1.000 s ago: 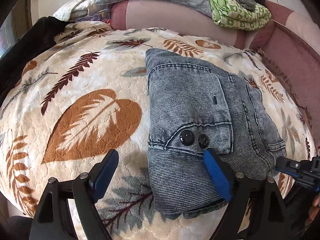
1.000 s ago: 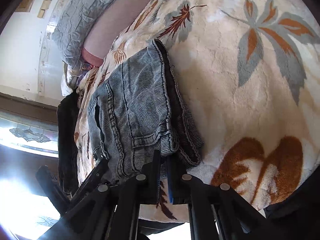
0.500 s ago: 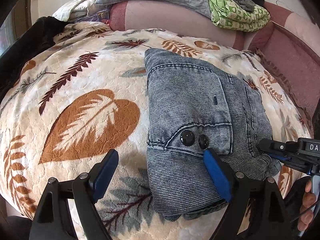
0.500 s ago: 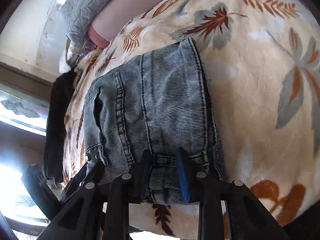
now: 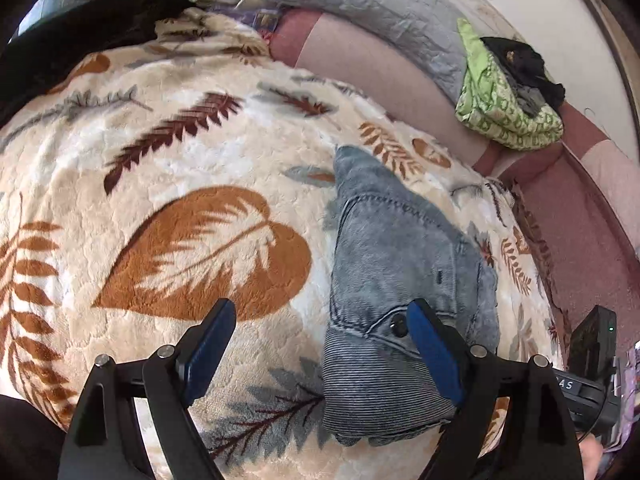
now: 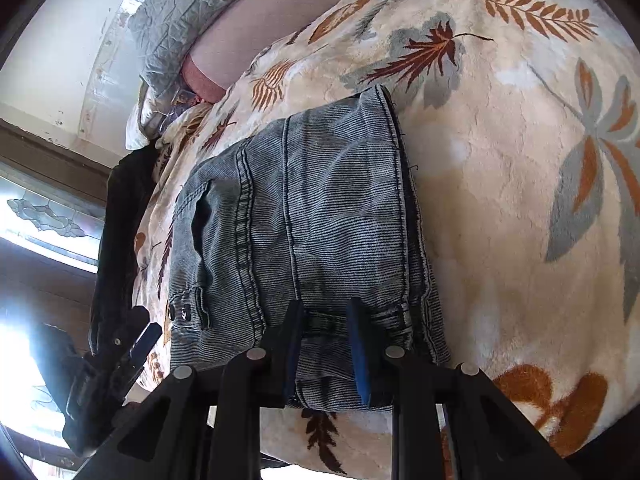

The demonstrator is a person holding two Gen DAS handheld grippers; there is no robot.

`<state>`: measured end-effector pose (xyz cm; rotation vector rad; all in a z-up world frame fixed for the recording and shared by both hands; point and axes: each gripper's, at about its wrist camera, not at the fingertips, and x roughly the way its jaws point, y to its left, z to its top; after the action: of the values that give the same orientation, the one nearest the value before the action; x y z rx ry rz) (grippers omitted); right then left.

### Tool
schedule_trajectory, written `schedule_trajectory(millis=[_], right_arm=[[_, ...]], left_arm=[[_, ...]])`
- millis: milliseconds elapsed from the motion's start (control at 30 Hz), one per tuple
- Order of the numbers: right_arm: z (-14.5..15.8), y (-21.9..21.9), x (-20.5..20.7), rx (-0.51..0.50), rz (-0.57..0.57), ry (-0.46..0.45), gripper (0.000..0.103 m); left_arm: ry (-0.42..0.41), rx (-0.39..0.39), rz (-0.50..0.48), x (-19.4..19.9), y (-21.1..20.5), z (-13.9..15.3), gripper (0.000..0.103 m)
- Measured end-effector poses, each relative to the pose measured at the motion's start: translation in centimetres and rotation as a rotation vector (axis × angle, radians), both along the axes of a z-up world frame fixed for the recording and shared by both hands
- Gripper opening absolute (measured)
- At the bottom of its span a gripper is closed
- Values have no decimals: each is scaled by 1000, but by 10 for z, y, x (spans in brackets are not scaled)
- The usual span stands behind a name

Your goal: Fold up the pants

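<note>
One snap (image 5: 398, 325) behind left tongs (image 5: 320, 344)

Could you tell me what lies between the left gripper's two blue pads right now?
In the left wrist view, the left gripper spans bare leaf-print blanket and the folded jeans' near edge.

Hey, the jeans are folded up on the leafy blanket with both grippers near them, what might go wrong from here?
1. The right gripper straddles the near edge of the folded jeans with its jaws slightly apart; pulling away could drag the top layer and loosen the fold.
2. The left gripper has one finger over the buttoned pocket; it might snag there.
3. The plush blanket is soft, so the bundle may slump.
</note>
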<state>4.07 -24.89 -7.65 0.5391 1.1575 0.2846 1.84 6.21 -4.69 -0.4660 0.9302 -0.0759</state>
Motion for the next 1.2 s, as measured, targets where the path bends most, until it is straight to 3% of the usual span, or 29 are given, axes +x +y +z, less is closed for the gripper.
schedule_trajectory(millis=[67, 133, 167, 233, 333, 367, 400, 433, 567, 733, 767, 800, 833, 867, 967, 1033, 1067, 1200], right_arm=[[4, 5, 4, -24, 16, 18, 25], [13, 11, 9, -62, 39, 55, 28], [22, 15, 12, -89, 53, 64, 29], [49, 28, 22, -173, 93, 12, 34], [90, 67, 52, -293, 206, -69, 58], [100, 86, 66, -328, 256, -83, 74], [105, 106, 81, -366, 311, -93, 81], [108, 128, 97, -412, 362, -100, 81], [87, 205, 160, -568, 520, -33, 81], [34, 268, 194, -846, 681, 37, 81], [27, 272, 197, -879, 692, 47, 78], [21, 273, 201, -875, 700, 73, 42], [14, 273, 203, -853, 725, 131, 21], [12, 274, 201, -879, 748, 127, 13], [18, 265, 202, -912, 714, 77, 13], [28, 253, 208, -1005, 636, -17, 10], [32, 246, 211, -1064, 591, -70, 0], [58, 206, 218, -836, 467, -82, 1]], left_arm=[[49, 17, -39, 3, -9, -17, 88], [17, 111, -68, -1, -24, -14, 88], [15, 118, -85, -1, -28, -13, 88], [14, 115, -105, 0, -33, -16, 88], [7, 119, -104, 0, -35, -16, 88], [4, 121, -105, 0, -35, -16, 88], [1, 125, -108, 0, -36, -16, 87], [-6, 130, -115, -1, -36, -16, 86], [-30, 154, -135, -4, -39, -14, 81], [-34, 155, -143, -3, -39, -13, 81], [-35, 154, -145, -3, -39, -13, 81], [-37, 155, -145, -3, -38, -13, 81], [-37, 156, -148, -2, -38, -14, 81], [-37, 153, -149, -2, -38, -14, 81], [-34, 146, -149, -2, -38, -13, 81], [-29, 148, -150, 0, -38, -13, 81], [-31, 148, -148, 0, -38, -13, 81], [-30, 142, -146, 0, -38, -14, 81]])
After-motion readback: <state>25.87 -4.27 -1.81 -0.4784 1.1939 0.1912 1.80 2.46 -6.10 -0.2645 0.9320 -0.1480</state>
